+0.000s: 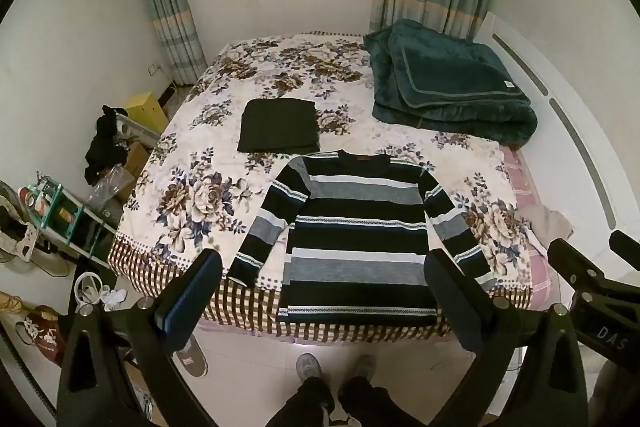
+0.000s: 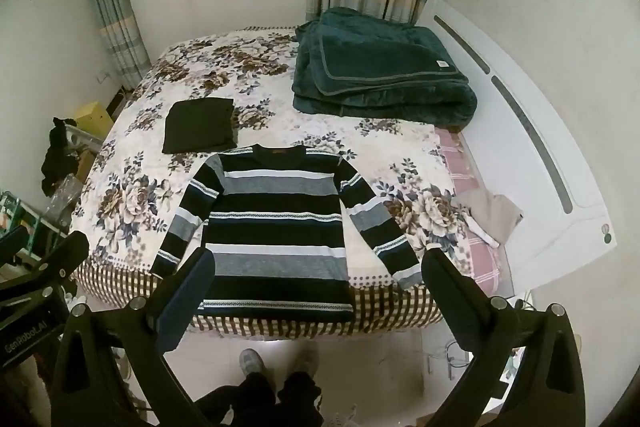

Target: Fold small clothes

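With both the left gripper point(image 1: 324, 291) and right gripper point(image 2: 320, 287) jaws wide and empty above it, the striped sweater point(image 1: 356, 227) lies unfolded, while beyond them a dark garment point(image 1: 278, 125) seems already folded.

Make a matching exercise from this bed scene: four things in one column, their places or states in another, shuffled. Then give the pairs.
Things:
1. striped sweater
2. black garment
3. green blanket
4. beige cloth

Places or states:
A. folded, just beyond the sweater's collar
B. spread flat, sleeves out, at the near edge
C. crumpled by the headboard
D. folded in a thick pile at the far corner

Pairs: 1-B, 2-A, 3-D, 4-C
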Tool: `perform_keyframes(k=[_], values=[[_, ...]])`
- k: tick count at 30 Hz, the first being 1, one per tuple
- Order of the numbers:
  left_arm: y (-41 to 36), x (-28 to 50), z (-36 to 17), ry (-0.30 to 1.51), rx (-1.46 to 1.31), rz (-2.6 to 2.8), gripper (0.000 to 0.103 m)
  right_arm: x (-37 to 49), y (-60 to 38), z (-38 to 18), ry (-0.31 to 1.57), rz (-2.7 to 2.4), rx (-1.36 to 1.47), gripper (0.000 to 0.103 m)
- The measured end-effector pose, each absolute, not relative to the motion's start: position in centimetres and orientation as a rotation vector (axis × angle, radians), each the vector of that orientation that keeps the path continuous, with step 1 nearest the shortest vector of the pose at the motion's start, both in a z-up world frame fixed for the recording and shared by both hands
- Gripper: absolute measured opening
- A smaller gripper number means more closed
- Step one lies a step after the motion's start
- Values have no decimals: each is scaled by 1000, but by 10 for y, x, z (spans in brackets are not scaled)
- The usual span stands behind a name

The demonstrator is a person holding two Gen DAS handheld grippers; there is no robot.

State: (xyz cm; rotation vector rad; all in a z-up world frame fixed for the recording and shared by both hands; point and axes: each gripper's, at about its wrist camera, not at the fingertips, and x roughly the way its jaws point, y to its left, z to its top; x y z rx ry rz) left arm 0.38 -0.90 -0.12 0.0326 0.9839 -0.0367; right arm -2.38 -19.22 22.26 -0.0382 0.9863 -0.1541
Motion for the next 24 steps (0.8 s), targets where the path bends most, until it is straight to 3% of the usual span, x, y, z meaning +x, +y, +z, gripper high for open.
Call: perform_keyframes(k=[24], values=[[-12, 3, 15, 970, 12, -40, 103, -26, -175, 245, 979, -145, -28, 103]])
